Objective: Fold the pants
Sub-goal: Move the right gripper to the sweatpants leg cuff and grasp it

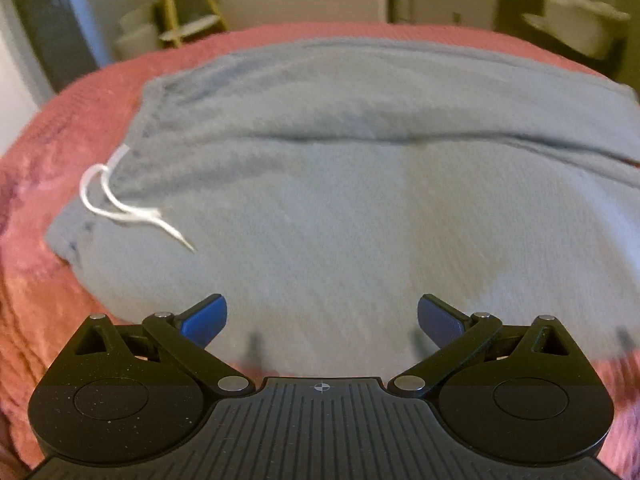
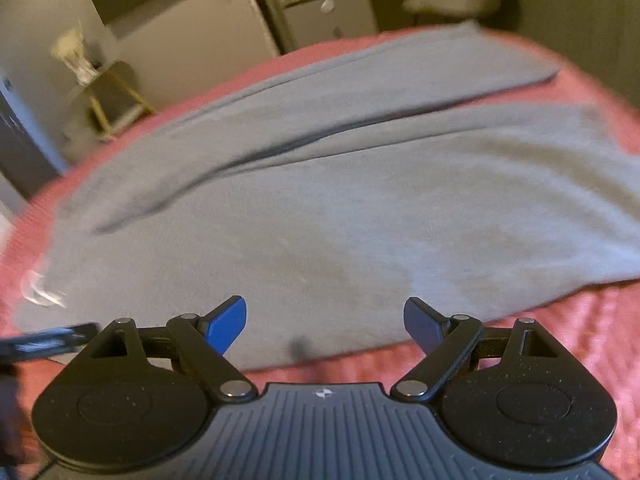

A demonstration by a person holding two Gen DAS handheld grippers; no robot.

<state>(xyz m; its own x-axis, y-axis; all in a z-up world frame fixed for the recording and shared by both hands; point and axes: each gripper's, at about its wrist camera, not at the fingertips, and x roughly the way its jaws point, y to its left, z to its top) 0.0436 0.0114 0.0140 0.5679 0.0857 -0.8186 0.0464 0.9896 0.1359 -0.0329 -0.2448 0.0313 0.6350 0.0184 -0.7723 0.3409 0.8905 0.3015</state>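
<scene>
Grey sweatpants (image 1: 340, 184) lie flat on a pink bedspread (image 1: 48, 152), waistband to the left with a white drawstring (image 1: 120, 204) trailing off it. In the right wrist view the same pants (image 2: 340, 208) stretch toward the far right, one leg lying over the other with a long crease between them. My left gripper (image 1: 322, 318) hovers open over the near edge of the pants, blue pads apart, nothing between them. My right gripper (image 2: 325, 322) is also open above the near hem edge, holding nothing. Both views are motion-blurred.
The pink bedspread (image 2: 580, 320) shows around the pants. A small yellow-legged side table (image 1: 188, 20) stands beyond the bed. Cabinets and a dark shelf (image 2: 332, 12) line the far wall. The other gripper's dark edge (image 2: 48, 342) shows at the left of the right wrist view.
</scene>
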